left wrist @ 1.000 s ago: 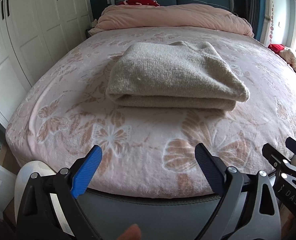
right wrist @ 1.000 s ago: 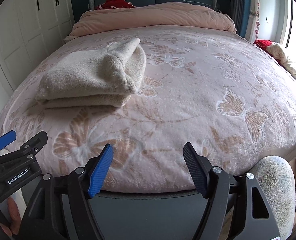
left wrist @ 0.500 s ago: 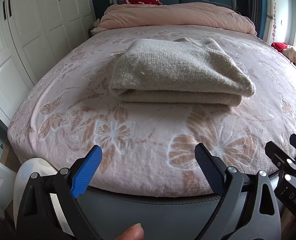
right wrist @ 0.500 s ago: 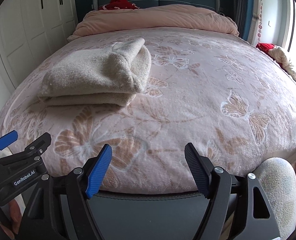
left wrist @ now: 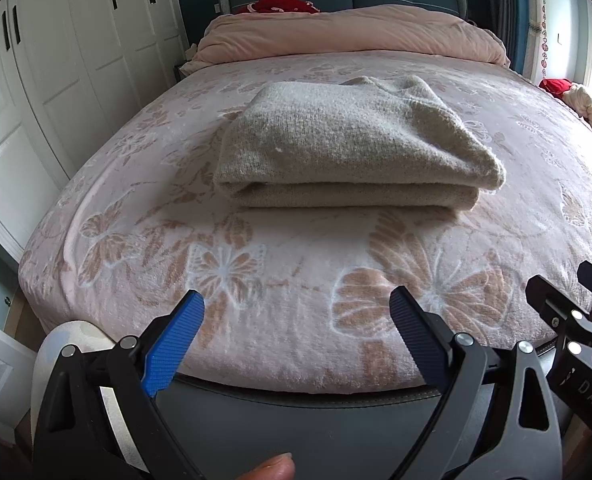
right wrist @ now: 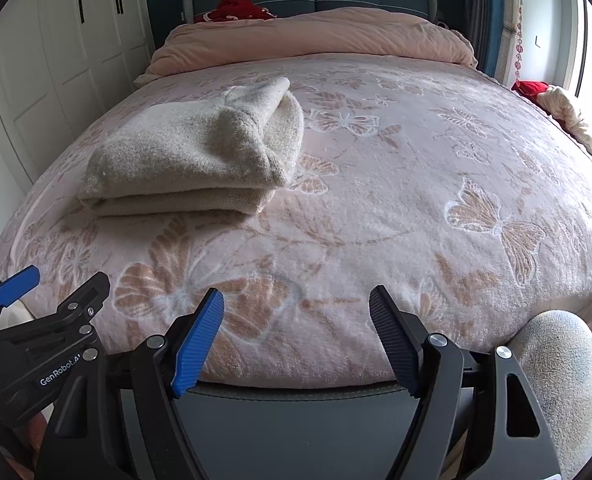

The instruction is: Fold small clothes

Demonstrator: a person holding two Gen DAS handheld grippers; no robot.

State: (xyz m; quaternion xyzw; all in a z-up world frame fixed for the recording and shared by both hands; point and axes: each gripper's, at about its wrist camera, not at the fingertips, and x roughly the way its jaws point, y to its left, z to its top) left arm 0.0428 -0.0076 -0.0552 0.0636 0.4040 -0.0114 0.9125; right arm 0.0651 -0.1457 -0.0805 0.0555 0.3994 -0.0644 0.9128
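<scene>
A: Quick one. We see the beige knit sweater (left wrist: 352, 148) folded into a thick stack, lying flat on the pink butterfly blanket (left wrist: 256, 264), mid-bed.

B: Agreed. Where do we put it relative to the left gripper (left wrist: 296, 316)?

A: Straight ahead of it and well apart, with bare blanket between. That gripper hangs at the foot edge of the bed, jaws spread wide, nothing between them.

B: And the right gripper (right wrist: 296, 312)?

A: Same, we see both fingers splayed wide and empty, over the foot edge. From its camera the sweater (right wrist: 192, 160) sits ahead and off to the left, well apart, touching neither claw.

B: The two grippers are side by side; each shows in the other's view.

A: Yes. Further out we note a rolled pink duvet (left wrist: 352, 36) at the head, a red item (left wrist: 284, 0) behind it, white wardrobe doors (left wrist: 56, 80) on the left.

B: A fingertip (left wrist: 272, 468) shows at the bottom of the left view.
</scene>
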